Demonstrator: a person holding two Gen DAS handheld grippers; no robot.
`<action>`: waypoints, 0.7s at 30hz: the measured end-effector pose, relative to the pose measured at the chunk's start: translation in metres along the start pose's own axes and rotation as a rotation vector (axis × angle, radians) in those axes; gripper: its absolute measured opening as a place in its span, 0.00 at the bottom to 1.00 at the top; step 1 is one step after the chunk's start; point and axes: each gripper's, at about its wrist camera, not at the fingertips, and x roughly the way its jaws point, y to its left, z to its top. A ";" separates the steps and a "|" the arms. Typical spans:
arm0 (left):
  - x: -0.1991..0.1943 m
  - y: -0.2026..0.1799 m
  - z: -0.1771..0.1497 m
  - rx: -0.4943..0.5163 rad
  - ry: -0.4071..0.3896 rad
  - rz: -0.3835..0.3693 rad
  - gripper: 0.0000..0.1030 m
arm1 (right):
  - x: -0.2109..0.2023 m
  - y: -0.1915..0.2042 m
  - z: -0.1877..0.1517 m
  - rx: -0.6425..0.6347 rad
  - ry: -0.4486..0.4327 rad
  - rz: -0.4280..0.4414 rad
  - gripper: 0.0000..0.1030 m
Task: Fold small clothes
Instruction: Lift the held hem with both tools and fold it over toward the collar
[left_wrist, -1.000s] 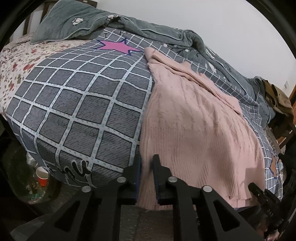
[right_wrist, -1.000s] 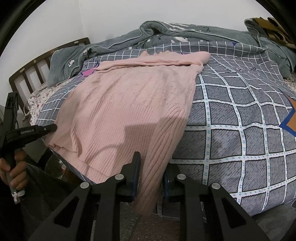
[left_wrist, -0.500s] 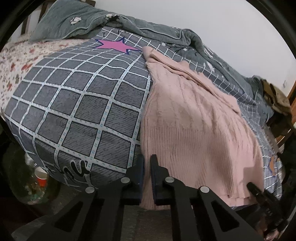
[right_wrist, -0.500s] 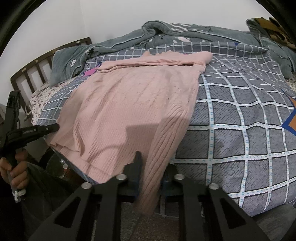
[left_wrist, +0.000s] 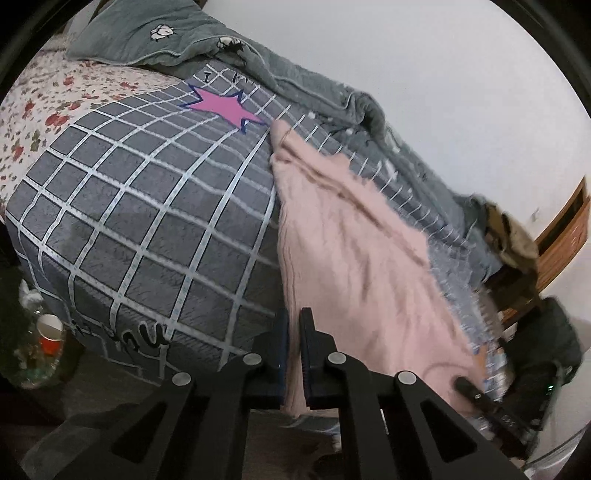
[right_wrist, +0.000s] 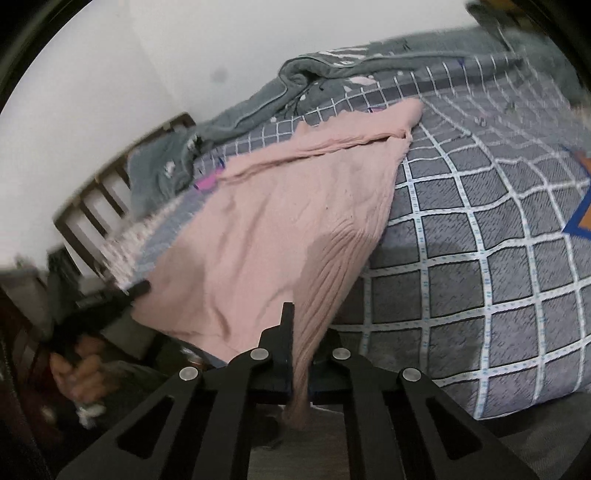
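Observation:
A pink knit sweater (left_wrist: 343, 236) lies spread on the grey checked bedcover (left_wrist: 147, 221), its ribbed hem hanging over the near edge. My left gripper (left_wrist: 294, 332) is shut on the hem's left corner. In the right wrist view the same sweater (right_wrist: 280, 229) runs from the hem up to the far collar. My right gripper (right_wrist: 302, 339) is shut on the hem's right corner, and the cloth hangs down between its fingers. The left gripper also shows in the right wrist view (right_wrist: 136, 288), at the sweater's left edge. The right gripper also shows in the left wrist view (left_wrist: 465, 387).
A grey quilt (left_wrist: 295, 85) is bunched along the far wall. A floral sheet (left_wrist: 44, 110) and a wooden headboard (right_wrist: 92, 206) lie at the bed's left end. A red paper cup (left_wrist: 50, 332) stands among clutter on the floor. Brown clothing (left_wrist: 513, 236) lies at the right end.
Both grippers have closed on the hem corners and lifted. The hem has come up off the bed edge and both views have tilted and blurred with motion.

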 end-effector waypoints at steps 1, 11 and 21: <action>-0.004 -0.001 0.002 -0.004 -0.014 -0.011 0.06 | -0.003 -0.002 0.003 0.030 -0.003 0.026 0.05; -0.021 -0.028 0.039 0.011 -0.068 -0.058 0.06 | -0.029 0.005 0.039 0.104 -0.053 0.154 0.05; -0.011 -0.059 0.085 0.017 -0.111 -0.101 0.06 | -0.029 0.001 0.105 0.150 -0.071 0.285 0.05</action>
